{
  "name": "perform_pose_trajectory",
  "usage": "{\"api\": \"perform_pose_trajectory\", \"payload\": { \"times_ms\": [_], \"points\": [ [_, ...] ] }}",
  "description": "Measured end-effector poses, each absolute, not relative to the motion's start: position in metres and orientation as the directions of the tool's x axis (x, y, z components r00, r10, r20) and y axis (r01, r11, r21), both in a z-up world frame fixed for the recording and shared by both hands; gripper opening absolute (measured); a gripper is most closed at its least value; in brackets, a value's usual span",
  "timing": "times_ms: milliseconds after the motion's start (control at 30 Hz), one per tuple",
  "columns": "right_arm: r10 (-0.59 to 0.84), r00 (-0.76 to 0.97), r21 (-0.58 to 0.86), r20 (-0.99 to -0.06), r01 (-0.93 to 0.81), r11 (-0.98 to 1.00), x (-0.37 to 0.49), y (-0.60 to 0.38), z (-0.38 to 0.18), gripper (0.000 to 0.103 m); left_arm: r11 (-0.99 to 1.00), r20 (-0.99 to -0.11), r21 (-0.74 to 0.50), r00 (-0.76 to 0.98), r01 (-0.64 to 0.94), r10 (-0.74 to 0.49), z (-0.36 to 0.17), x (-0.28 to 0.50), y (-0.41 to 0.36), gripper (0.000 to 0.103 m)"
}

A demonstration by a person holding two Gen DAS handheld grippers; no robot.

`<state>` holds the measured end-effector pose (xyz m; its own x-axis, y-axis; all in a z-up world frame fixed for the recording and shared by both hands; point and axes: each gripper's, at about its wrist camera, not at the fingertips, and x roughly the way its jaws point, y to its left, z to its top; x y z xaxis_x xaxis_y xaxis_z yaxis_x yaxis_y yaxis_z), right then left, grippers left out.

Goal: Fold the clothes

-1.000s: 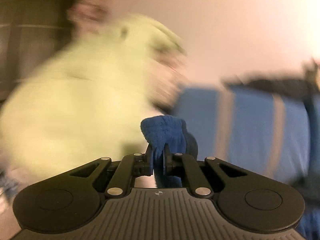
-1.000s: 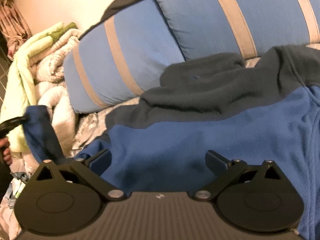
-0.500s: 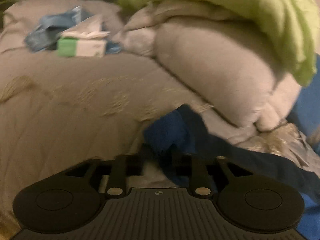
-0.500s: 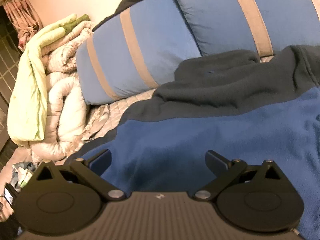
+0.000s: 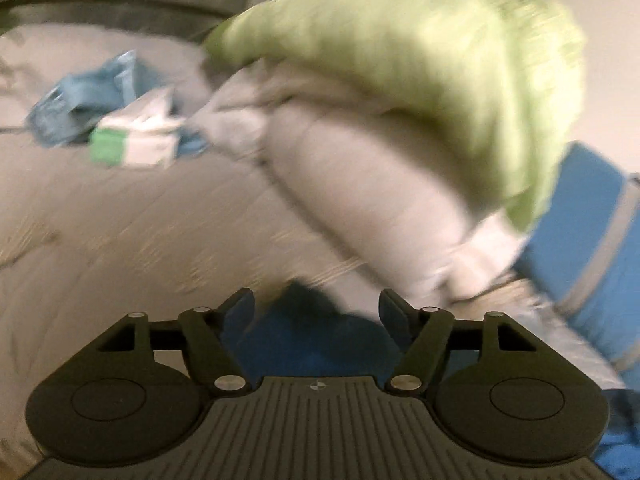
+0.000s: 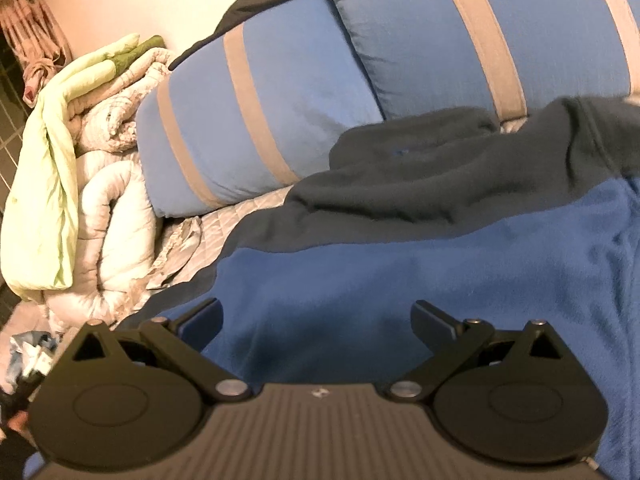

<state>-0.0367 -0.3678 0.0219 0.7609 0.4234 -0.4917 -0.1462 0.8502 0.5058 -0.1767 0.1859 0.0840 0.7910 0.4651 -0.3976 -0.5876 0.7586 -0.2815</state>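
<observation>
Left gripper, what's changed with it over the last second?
The left gripper was shut on a blue fleece fold; its jaws now stand open, the fold dropped on the bed. The right gripper stayed open over the fleece.

Two blue pillows with tan stripes [image 6: 260,120] lean side by side at the head of the bed [image 5: 100,240], which is covered in a beige quilted spread. Beside them sits a rolled pale quilt [image 6: 116,216] with a light green blanket [image 6: 44,184] draped over it. Farther along the bed lie a green-and-white tissue pack [image 5: 132,140] and crumpled light blue cloth [image 5: 80,100], touching.
</observation>
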Motion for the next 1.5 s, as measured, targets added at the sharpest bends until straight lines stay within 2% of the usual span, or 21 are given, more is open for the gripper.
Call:
{"api": "perform_pose_trajectory", "payload": {
  "times_ms": [100,367,633,867,1033,1233,1333,1500],
  "points": [
    [0.386,0.786,0.469,-0.482,-0.141,0.872,-0.038,-0.367,0.026,0.103,0.823,-0.34,-0.285,0.855,-0.491,0.392,0.112,-0.164,0.166,0.074],
    [0.305,0.853,0.435,-0.423,-0.104,0.895,-0.039,-0.382,0.056,0.103,0.935,-0.197,-0.252,0.959,-0.25,0.203,0.175,-0.117,0.103,0.076],
    [0.18,0.941,0.324,-0.286,-0.082,0.943,-0.028,-0.417,0.15,0.103,0.999,-0.129,0.041,0.992,-0.011,0.016,0.244,-0.076,0.022,0.079],
    [0.059,0.981,0.217,-0.183,-0.019,0.976,-0.019,-0.471,0.236,0.103,0.976,-0.08,0.166,0.988,0.14,-0.129,0.3,-0.051,-0.021,0.082],
    [-0.029,0.99,0.148,-0.136,0.049,0.988,-0.019,-0.507,0.281,0.103,0.965,-0.107,0.16,0.976,0.207,-0.192,0.324,-0.03,-0.05,0.082],
    [-0.096,0.979,0.166,-0.178,0.126,0.978,-0.022,-0.549,0.308,0.103,0.937,-0.12,0.195,0.955,0.29,-0.271,0.347,-0.023,-0.083,0.082],
    [-0.109,0.976,0.128,-0.191,0.134,0.983,-0.026,-0.562,0.322,0.103,0.918,-0.136,0.221,0.942,0.33,-0.306,0.351,-0.021,-0.096,0.082],
    [-0.097,0.97,0.018,-0.222,0.103,0.994,-0.024,-0.568,0.339,0.103,0.922,-0.202,0.099,0.915,0.375,-0.351,0.343,0.0,-0.104,0.083]
  ]
}}
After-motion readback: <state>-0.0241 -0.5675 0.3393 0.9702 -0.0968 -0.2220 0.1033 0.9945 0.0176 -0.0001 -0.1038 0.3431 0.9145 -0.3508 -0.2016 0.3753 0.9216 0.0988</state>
